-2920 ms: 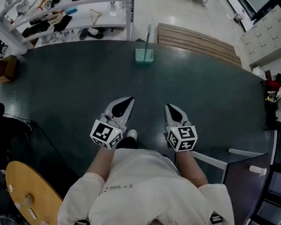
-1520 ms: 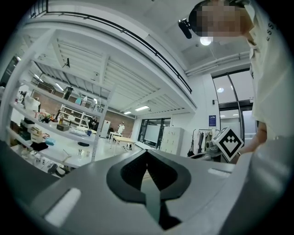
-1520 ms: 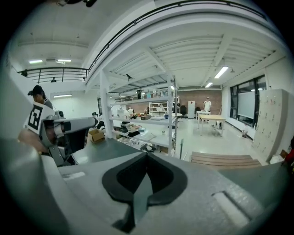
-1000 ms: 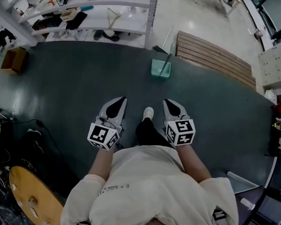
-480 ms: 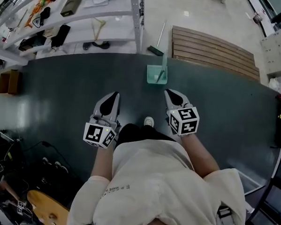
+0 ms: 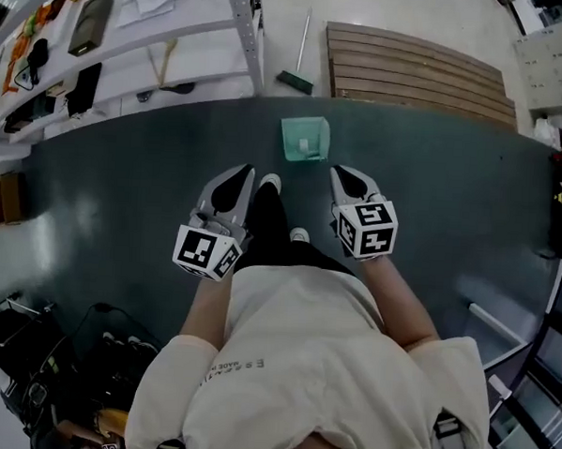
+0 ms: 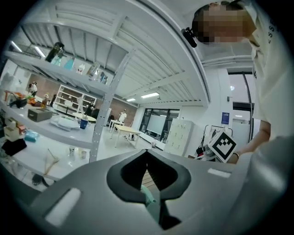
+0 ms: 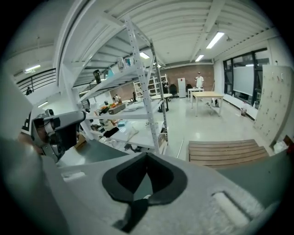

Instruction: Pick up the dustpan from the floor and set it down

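- The translucent green dustpan sits on the dark green floor mat, close to the mat's far edge.
- The left tool is held on the near side of the dustpan and to its left, apart from it. Its jaws are together and grip nothing.
- The right tool is near the dustpan's near-right corner, not touching it. Its jaws are also together and empty.
- One shoe of the person is planted on the near side of the dustpan, between the two tools.
- Beyond the dustpan, off the mat, a long-handled broom lies on the pale floor.
- A slatted wooden platform lies beyond the dustpan and to its right.
- A white shelving rack, loaded with small items, stands beyond the dustpan and to its left.
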`<state>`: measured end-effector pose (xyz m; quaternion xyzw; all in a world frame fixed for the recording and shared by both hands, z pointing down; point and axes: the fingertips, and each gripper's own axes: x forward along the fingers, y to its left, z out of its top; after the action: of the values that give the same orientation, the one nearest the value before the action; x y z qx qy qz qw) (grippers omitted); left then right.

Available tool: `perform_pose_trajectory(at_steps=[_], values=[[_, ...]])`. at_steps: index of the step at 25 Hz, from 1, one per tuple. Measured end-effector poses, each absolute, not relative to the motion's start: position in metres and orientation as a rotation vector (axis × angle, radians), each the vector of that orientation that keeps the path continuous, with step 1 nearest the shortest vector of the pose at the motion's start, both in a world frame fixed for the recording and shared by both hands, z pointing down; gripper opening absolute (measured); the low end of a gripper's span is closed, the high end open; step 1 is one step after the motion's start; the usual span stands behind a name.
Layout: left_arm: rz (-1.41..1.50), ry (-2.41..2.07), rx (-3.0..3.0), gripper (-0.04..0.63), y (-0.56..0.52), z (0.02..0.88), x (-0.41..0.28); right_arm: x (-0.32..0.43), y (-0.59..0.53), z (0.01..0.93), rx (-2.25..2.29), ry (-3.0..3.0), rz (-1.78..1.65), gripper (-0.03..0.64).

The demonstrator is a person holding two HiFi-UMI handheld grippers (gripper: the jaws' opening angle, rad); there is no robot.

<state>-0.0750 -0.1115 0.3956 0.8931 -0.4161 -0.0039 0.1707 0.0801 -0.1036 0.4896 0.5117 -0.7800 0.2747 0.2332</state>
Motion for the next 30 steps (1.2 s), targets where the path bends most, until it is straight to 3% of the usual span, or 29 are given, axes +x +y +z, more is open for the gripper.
perform_pose_trajectory(at_steps=[8,17,30], values=[[0.06,-1.028,2.569,0.015,-0.215,0.421,-0.056,0.088,-0.178,0.54,1.455,-1.955,0.887,0.004],[0.134,-0.868,2.527,0.015,-0.235,0.489,-0.027,0.108,-0.2,0.662,1.331,-1.754,0.959,0.187],[0.148,-0.885,2.417,0.015,-0.229,0.554,-0.022,0.103,-0.206,0.745,1.294,-1.704,1.112,0.206]])
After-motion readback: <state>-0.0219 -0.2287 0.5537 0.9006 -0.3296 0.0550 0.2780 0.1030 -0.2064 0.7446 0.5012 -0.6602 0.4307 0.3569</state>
